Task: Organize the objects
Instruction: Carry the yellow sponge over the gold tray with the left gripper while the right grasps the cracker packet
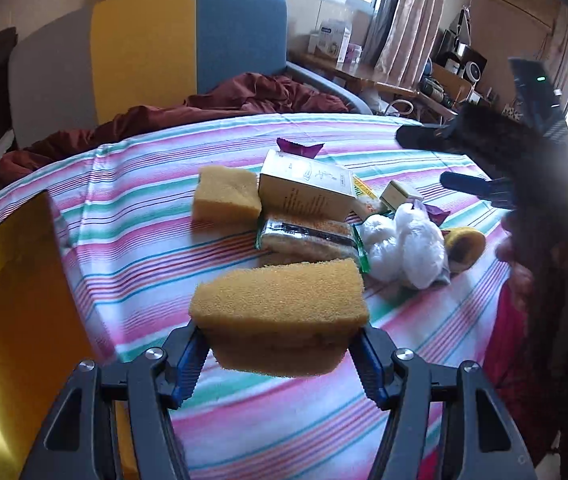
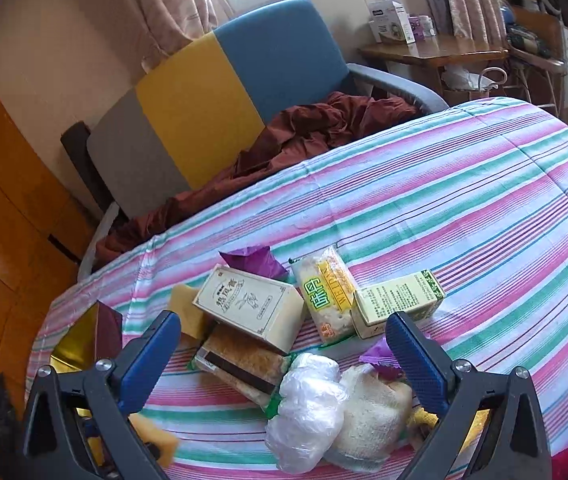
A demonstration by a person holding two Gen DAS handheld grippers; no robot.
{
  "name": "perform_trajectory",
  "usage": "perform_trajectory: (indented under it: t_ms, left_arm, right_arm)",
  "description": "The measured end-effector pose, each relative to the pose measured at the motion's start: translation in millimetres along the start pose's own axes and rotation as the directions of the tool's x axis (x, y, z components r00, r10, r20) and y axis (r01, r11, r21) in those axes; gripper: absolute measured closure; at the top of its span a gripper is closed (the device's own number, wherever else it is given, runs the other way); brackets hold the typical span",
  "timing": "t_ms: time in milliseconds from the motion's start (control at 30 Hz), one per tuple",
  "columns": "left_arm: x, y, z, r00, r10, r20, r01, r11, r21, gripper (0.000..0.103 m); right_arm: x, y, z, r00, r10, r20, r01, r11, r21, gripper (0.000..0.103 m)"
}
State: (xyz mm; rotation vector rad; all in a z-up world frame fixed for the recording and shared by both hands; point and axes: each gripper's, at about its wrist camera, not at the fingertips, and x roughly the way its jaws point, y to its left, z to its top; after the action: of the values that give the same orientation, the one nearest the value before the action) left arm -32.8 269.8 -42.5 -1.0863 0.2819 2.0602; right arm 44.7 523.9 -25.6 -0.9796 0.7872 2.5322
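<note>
My left gripper (image 1: 280,354) is shut on a yellow sponge (image 1: 280,312) and holds it above the striped tablecloth (image 1: 132,232). A second yellow sponge (image 1: 226,196) lies further back, beside a cream box (image 1: 307,188). My right gripper (image 2: 284,344) is open and empty, hovering over the pile: the cream box (image 2: 252,308), a wafer packet (image 2: 244,364), a white plastic bag (image 2: 303,412), a loofah pad (image 2: 371,408), a snack packet (image 2: 327,292) and a green-yellow box (image 2: 399,300). The right gripper also shows in the left wrist view (image 1: 443,156), at the right.
A gold tin (image 1: 8,312) stands at the table's left edge and also shows in the right wrist view (image 2: 80,340). A purple wrapper (image 2: 254,260) lies behind the boxes. A yellow and blue chair (image 2: 244,80) with a maroon cloth (image 2: 315,128) stands behind the table.
</note>
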Motion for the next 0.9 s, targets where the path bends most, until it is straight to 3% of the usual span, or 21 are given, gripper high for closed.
perform_trajectory:
  t_ms: [100, 233, 333, 433, 633, 733, 800, 867, 900]
  left_arm:
    - [-22.0, 10.4, -7.6, 1.0, -0.002, 0.027, 0.002, 1.0, -0.029, 0.038]
    - [-42.2, 28.8, -18.4, 0.999, 0.013, 0.051, -0.009, 0.997, -0.078, 0.038]
    - [-60.3, 47.2, -29.5, 0.997, 0.031, 0.069, -0.022, 0.991, -0.13, 0.038]
    - [-72.6, 64.9, -39.3, 0.995, 0.054, 0.08, -0.039, 0.984, -0.175, 0.038]
    - [-94.8, 98.9, -64.2, 0.99, 0.113, 0.087, -0.087, 0.962, -0.259, 0.038]
    - [-104.8, 115.5, -76.1, 0.985, 0.15, 0.085, -0.117, 0.945, -0.305, 0.038]
    - [-108.5, 125.8, -84.8, 0.982, 0.172, 0.082, -0.135, 0.932, -0.337, 0.038]
    - [-109.7, 136.0, -93.1, 0.98, 0.188, 0.068, -0.15, 0.916, -0.373, 0.038]
    - [-109.3, 139.6, -96.6, 0.979, 0.192, 0.061, -0.154, 0.908, -0.389, 0.038]
  right_arm:
    - [0.8, 9.3, -2.3, 1.0, -0.005, -0.002, 0.005, 0.999, -0.05, 0.0]
    - [0.2, 44.1, -12.0, 0.999, 0.035, 0.004, -0.033, 0.977, -0.208, 0.0]
    - [17.5, 72.9, -28.8, 0.995, 0.05, -0.083, -0.076, 0.938, -0.339, 0.002]
    - [44.7, 91.8, -43.3, 0.983, 0.0, -0.181, -0.082, 0.894, -0.44, 0.008]
    - [104.8, 83.2, -42.8, 0.944, -0.126, -0.304, -0.031, 0.886, -0.462, 0.009]
    - [120.5, 74.0, -42.3, 0.928, -0.152, -0.342, -0.018, 0.894, -0.447, 0.011]
    - [121.0, 73.4, -44.5, 0.921, -0.156, -0.358, -0.023, 0.893, -0.449, 0.035]
    - [116.9, 78.8, -50.4, 0.919, -0.145, -0.368, -0.047, 0.884, -0.465, 0.051]
    - [115.4, 82.5, -54.8, 0.918, -0.15, -0.366, -0.05, 0.875, -0.482, 0.054]
